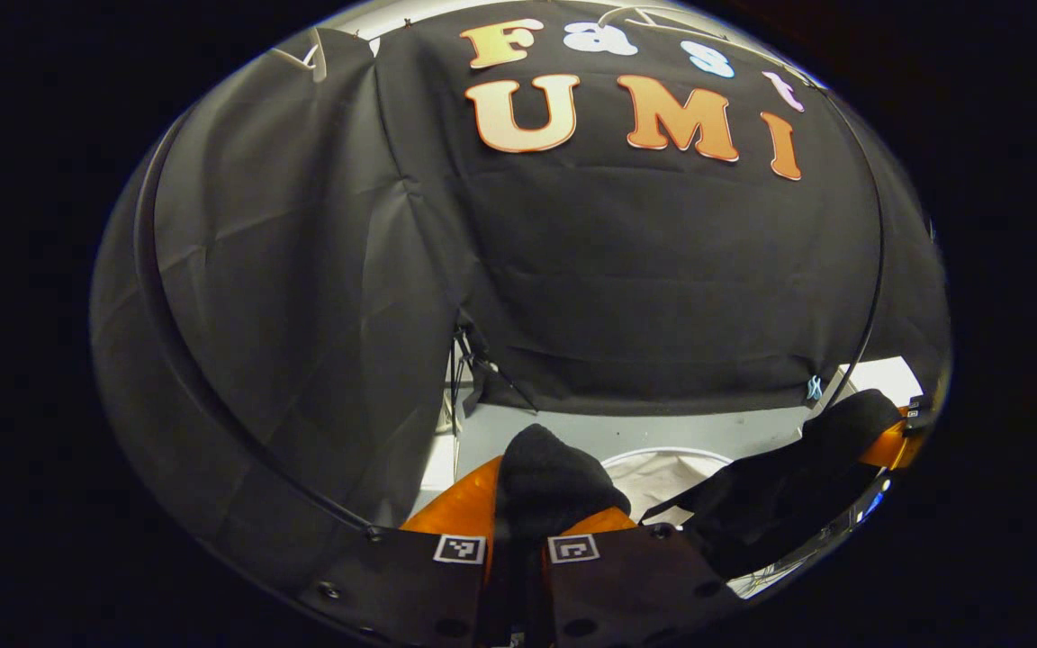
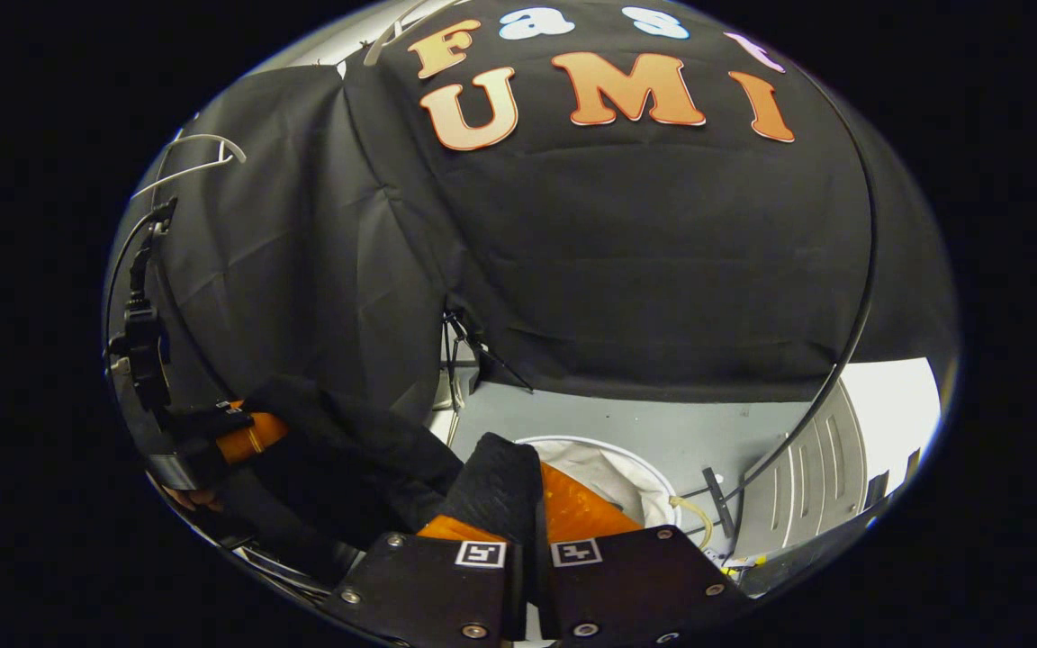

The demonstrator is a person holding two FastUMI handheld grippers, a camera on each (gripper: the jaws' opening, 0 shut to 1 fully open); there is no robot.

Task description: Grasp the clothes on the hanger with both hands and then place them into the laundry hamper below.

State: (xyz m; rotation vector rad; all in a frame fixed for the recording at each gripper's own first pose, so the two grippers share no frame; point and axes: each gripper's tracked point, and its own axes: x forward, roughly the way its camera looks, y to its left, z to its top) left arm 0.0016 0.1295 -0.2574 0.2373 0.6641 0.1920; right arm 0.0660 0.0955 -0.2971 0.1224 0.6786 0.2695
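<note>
Gripping one black garment [image 1: 545, 486], two grippers, above one white hamper [image 1: 662, 461].

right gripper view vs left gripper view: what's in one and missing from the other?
Right gripper view: the left gripper at the left edge with its black cable, and a grey ribbed panel on the floor at right.

Left gripper view: the right gripper at the far right edge.

Both: the dark garment bunched between that view's own jaws and stretching across to the other gripper, the white laundry hamper below it on the grey floor, and the black cloth wall behind.
</note>
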